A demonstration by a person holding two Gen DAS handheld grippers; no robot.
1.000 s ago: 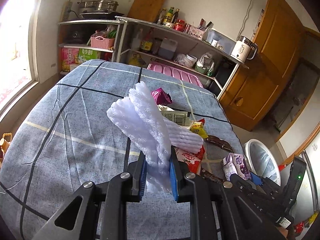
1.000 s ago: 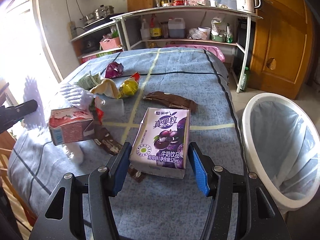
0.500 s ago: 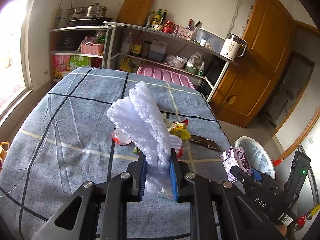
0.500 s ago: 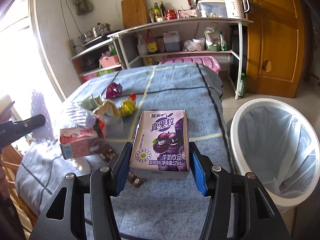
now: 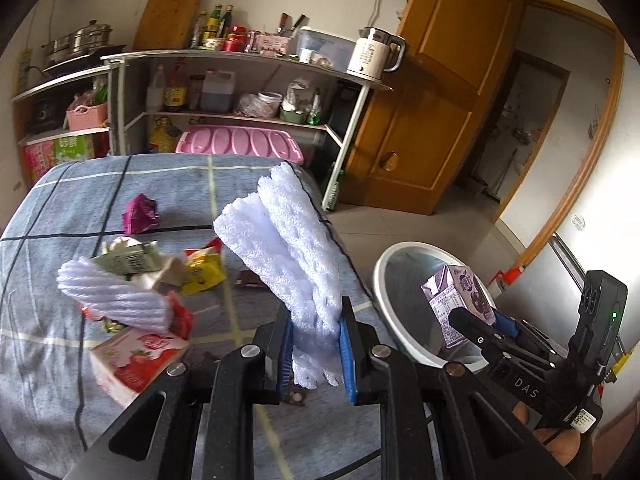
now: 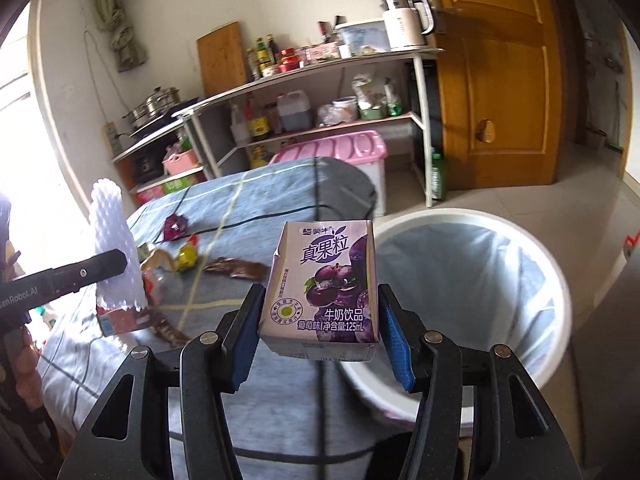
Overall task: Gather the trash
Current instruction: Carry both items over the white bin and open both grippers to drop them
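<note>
My left gripper (image 5: 316, 344) is shut on a white foam fruit net (image 5: 288, 240) and holds it upright above the table's right edge. My right gripper (image 6: 320, 328) is shut on a purple grape milk carton (image 6: 326, 288) and holds it in the air beside the white trash bin (image 6: 532, 248). In the left wrist view the carton (image 5: 456, 300) hangs over the bin's rim (image 5: 384, 272). More trash lies on the blue checked tablecloth (image 5: 60, 208): a red strawberry carton (image 5: 136, 360), a second foam net (image 5: 116, 296), a yellow wrapper (image 5: 202, 272), a purple wrapper (image 5: 140, 212) and a brown wrapper (image 6: 236, 268).
A metal shelf rack (image 5: 240, 92) with bottles, pots and a kettle stands behind the table, with a pink lidded box (image 5: 240, 142) under it. A wooden door (image 5: 436, 92) is at the right. The bin stands on the tiled floor (image 5: 400, 224) at the table's right side.
Both grippers have lifted and swung right toward the bin, each with its item. The purple carton has left the table and now hangs by the bin's rim.
</note>
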